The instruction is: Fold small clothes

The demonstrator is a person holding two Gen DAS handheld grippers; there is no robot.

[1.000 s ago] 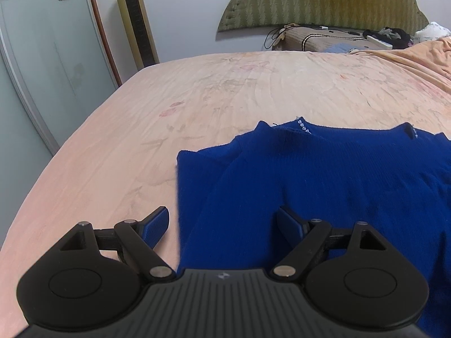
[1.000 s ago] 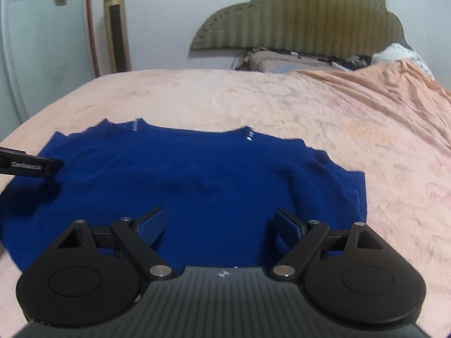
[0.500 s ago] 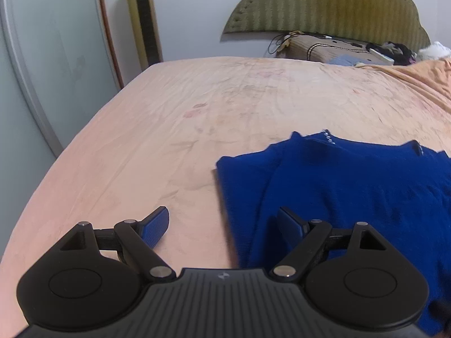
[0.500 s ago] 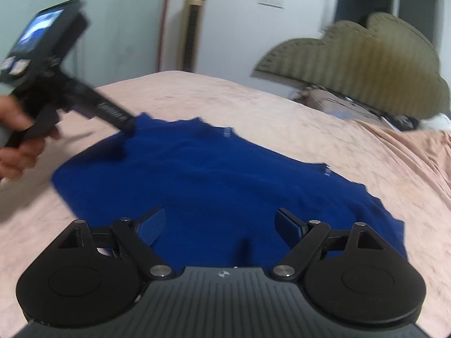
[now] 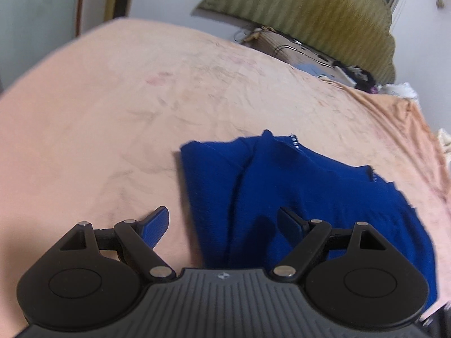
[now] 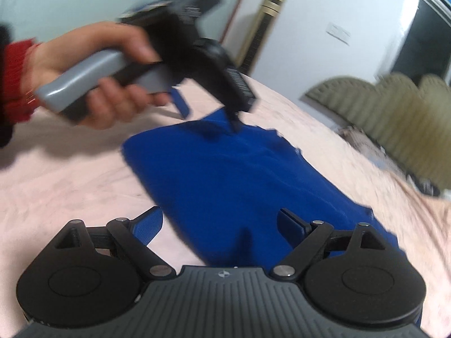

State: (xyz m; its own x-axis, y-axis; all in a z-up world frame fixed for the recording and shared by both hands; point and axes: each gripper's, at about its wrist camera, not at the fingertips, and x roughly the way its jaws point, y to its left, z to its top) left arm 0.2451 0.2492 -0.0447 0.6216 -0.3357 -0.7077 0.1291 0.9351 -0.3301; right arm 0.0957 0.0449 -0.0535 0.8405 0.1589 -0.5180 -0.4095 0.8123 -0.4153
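A small royal-blue knit sweater (image 5: 296,191) lies flat on the peach bedsheet (image 5: 98,129), with one side folded inward over its body. My left gripper (image 5: 222,225) is open and empty, held just above the sweater's near left edge. My right gripper (image 6: 220,225) is open and empty above the sweater's (image 6: 239,180) near edge. In the right wrist view the left gripper (image 6: 208,109) shows, blurred, held by a hand (image 6: 93,64) over the far end of the sweater.
A green padded headboard (image 5: 310,11) stands at the far end of the bed, with pillows and clutter (image 5: 310,59) below it. A gold tower fan (image 6: 262,28) stands by the white wall. The bed edge curves away at the left.
Both grippers have swung to the left and tilted. The left gripper has moved off the sweater's body toward its left edge. The sweater lies as before. Both stay open.
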